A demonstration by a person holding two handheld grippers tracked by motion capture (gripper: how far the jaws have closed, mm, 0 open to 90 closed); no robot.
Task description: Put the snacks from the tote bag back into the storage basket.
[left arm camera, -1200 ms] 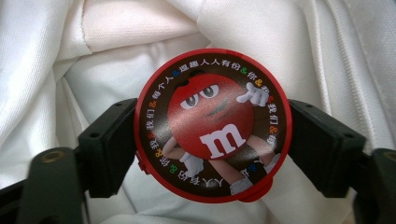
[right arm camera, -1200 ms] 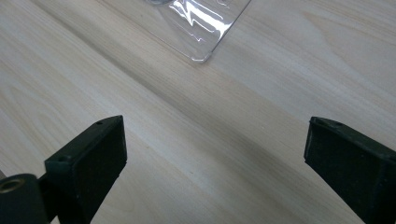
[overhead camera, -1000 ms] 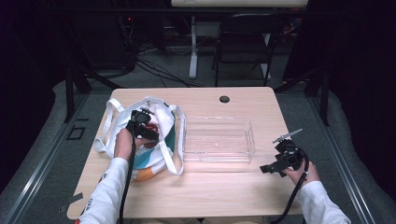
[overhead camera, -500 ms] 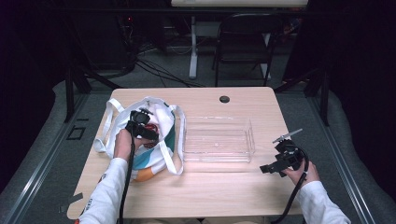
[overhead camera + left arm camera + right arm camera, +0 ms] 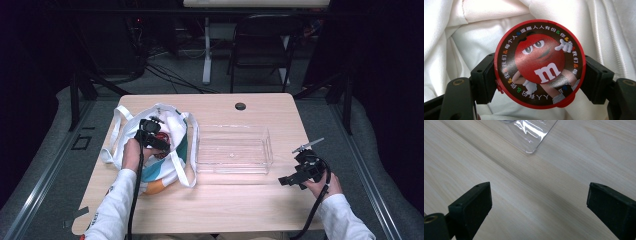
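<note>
Left gripper point(image 5: 540, 82) clamping round tin point(image 5: 539, 63) over bag point(image 5: 167, 167), right gripper point(image 5: 540, 205) fingers wide, bare table point(image 5: 240, 200) around.

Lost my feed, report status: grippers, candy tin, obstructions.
Left gripper shut on round red candy tin inside white tote bag. Right gripper open, empty, above table near clear tray. Tray empty; nothing blocking the way to it.

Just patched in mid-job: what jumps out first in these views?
The round red candy tin, with a cartoon face on its lid, sits clamped between the left gripper's jaws, over the open white tote bag at the table's left. An empty clear plastic tray lies mid-table beside the bag. The right gripper is held open over bare wood near the tray's corner.
</note>
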